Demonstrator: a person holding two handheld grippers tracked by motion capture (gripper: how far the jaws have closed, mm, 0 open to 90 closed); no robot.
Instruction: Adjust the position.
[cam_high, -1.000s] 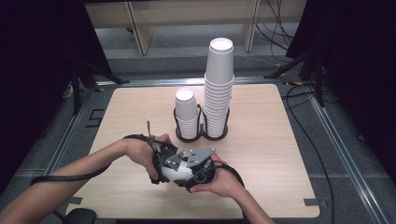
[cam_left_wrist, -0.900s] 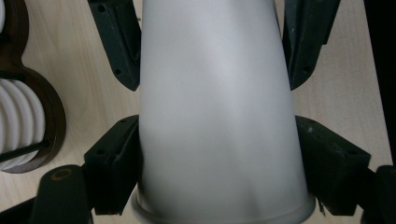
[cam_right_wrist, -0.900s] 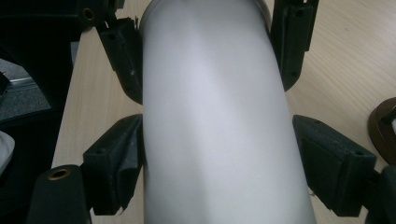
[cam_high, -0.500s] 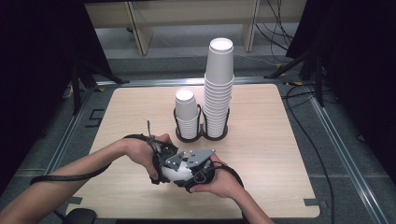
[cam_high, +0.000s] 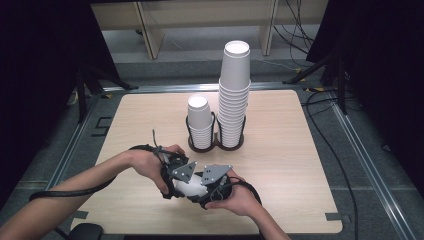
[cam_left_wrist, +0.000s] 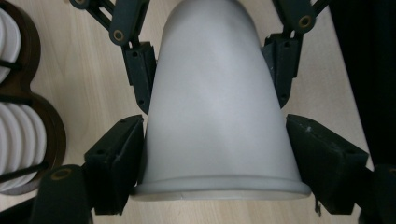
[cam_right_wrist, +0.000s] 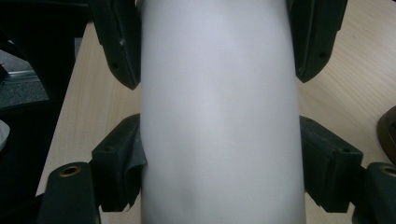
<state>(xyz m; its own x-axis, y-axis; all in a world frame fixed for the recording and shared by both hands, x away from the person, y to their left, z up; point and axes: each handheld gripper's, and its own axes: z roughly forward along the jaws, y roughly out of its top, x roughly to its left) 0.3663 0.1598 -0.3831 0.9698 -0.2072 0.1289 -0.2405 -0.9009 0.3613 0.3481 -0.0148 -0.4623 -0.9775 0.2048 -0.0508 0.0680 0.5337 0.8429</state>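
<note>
White paper, a single cup (cam_high: 189, 186), lies on its side near the front edge of the wooden table (cam_high: 280, 150), caught between both grippers. The left gripper (cam_high: 176, 176) has its jaws clamped on the cup; in the left gripper view the cup (cam_left_wrist: 219, 102) shows its rolled rim nearest the camera, with black pads pressed to both sides. The right gripper (cam_high: 212, 186) comes at it from the opposite end, and its jaws have just been closing, now pressed tight on the cup (cam_right_wrist: 219, 112) (its wall fills the gap between the pads in the right gripper view). Behind the hands, toward the middle of the table, a dark double holder (cam_high: 216, 145) carries two stacks: a short stack of cups (cam_high: 199, 120) on its left and a tall stack of cups (cam_high: 235, 90) on its right, touching side by side.
</note>
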